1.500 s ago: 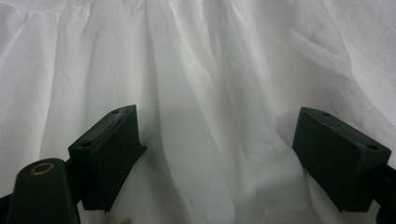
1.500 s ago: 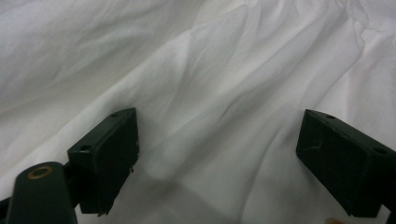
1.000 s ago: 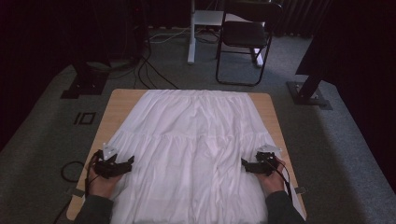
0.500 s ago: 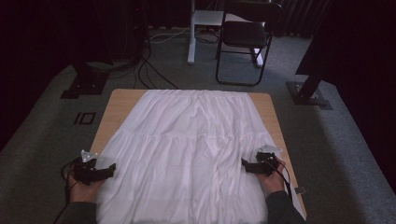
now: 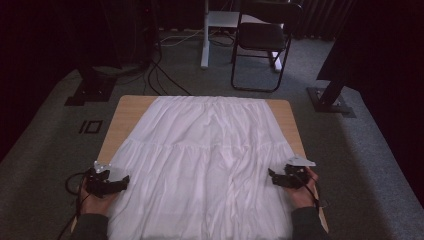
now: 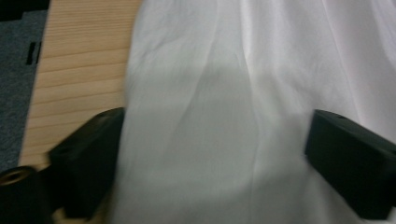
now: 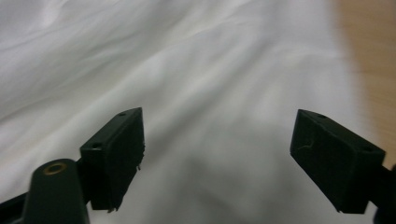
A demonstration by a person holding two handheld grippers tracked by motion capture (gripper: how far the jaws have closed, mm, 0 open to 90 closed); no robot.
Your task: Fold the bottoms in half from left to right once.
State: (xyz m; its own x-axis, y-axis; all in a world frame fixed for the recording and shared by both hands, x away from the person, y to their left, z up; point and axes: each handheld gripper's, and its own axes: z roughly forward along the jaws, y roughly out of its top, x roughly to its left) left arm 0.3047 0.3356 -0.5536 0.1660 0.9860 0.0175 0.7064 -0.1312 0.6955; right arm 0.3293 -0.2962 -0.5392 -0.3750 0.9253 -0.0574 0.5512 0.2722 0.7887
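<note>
A white pleated cloth [image 5: 210, 155] lies spread over the wooden table [image 5: 125, 107] and covers most of it. My left gripper [image 5: 120, 181] sits low at the cloth's near left edge and points right. In the left gripper view it [image 6: 217, 121] has its jaws wide apart, just having closed a little, with the cloth [image 6: 210, 93] lying between them and lapping over their inner sides. My right gripper [image 5: 272, 176] is at the near right edge and points left. It [image 7: 217, 116] stands open above the cloth [image 7: 196, 70], with nothing pinched.
Bare wood [image 6: 79, 60] shows left of the cloth and along the table's right side [image 5: 290, 120]. Beyond the table stand a black chair [image 5: 265, 40], a white post [image 5: 205, 35], floor cables [image 5: 160, 75] and two black stand bases [image 5: 87, 92] [image 5: 330, 97].
My left gripper has moved left and down from over the cloth to its near left edge. My right hand has lifted slightly, its grey plate now showing.
</note>
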